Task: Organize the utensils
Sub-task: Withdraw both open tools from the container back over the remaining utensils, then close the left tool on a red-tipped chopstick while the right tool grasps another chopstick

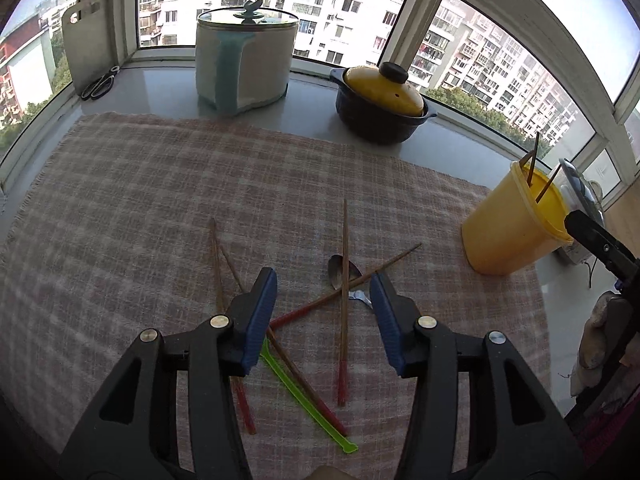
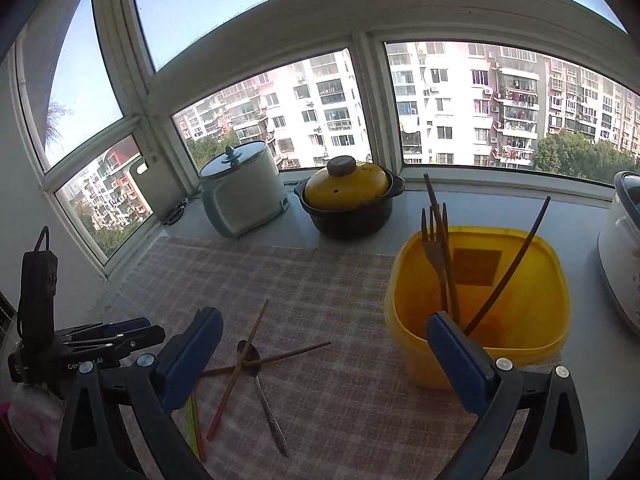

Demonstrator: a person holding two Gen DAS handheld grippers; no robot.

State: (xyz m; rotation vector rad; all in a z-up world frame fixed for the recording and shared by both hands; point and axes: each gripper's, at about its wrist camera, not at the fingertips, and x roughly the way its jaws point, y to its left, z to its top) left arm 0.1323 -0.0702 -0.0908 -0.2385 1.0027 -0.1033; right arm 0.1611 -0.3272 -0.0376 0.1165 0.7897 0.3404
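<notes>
The loose chopsticks (image 1: 343,300), a spoon (image 1: 344,276) and a green stick (image 1: 308,396) lie crossed on the checked cloth (image 1: 160,200) of the desk, left of the yellow bin (image 2: 480,320) that already holds a fork (image 2: 434,248). I think lifting one may drag its neighbours, because they overlap. My left tool (image 1: 323,312) is half open and empty above them; my right tool (image 2: 324,356) is wide and empty.

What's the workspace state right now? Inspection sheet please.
Surface: checked cloth on a pale counter.
Job's things: chopsticks, spoon, green stick loose on the cloth; yellow bin holds a fork and sticks.
Clutter: cooker, lidded pot, scissors, board.
Grippers: left gripper open over the chopsticks; right gripper open, empty.
Cables: nothing seen.
Surroundings: windows, apartment blocks.
</notes>
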